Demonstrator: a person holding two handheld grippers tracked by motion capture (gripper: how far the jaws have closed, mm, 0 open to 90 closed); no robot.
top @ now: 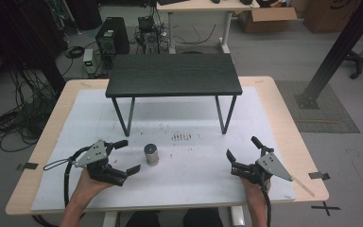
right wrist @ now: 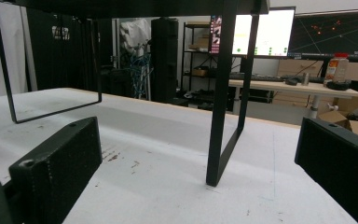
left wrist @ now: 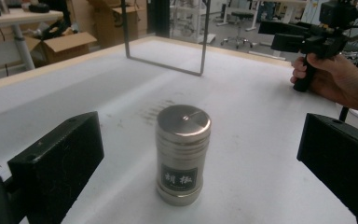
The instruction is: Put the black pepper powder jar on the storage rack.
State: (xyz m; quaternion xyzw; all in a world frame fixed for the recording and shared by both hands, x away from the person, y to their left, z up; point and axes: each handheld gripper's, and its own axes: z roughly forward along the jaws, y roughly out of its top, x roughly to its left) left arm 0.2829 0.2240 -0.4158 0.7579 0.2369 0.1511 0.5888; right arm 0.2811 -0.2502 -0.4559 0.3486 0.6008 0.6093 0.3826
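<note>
A small steel shaker point(top: 151, 154) with a dark label stands upright on the white mat point(top: 194, 189), in front of the black riser shelf point(top: 172, 74). My left gripper point(top: 129, 156) is open just left of it, jaws pointing at it. In the left gripper view the shaker point(left wrist: 182, 154) stands between and a little beyond the wide-apart jaws of that gripper point(left wrist: 199, 135), touching neither. My right gripper point(top: 241, 147) is open at the mat's right, holding nothing. In its own view this gripper point(right wrist: 198, 140) faces the shelf's leg point(right wrist: 223, 93).
The shelf's thin metal legs point(top: 123, 116) stand on the mat behind the shaker. Dark smudges point(top: 182, 137) mark the mat. The other hand and its gripper point(left wrist: 314, 39) appear far right in the left gripper view. Cables, boxes and a desk lie beyond the table.
</note>
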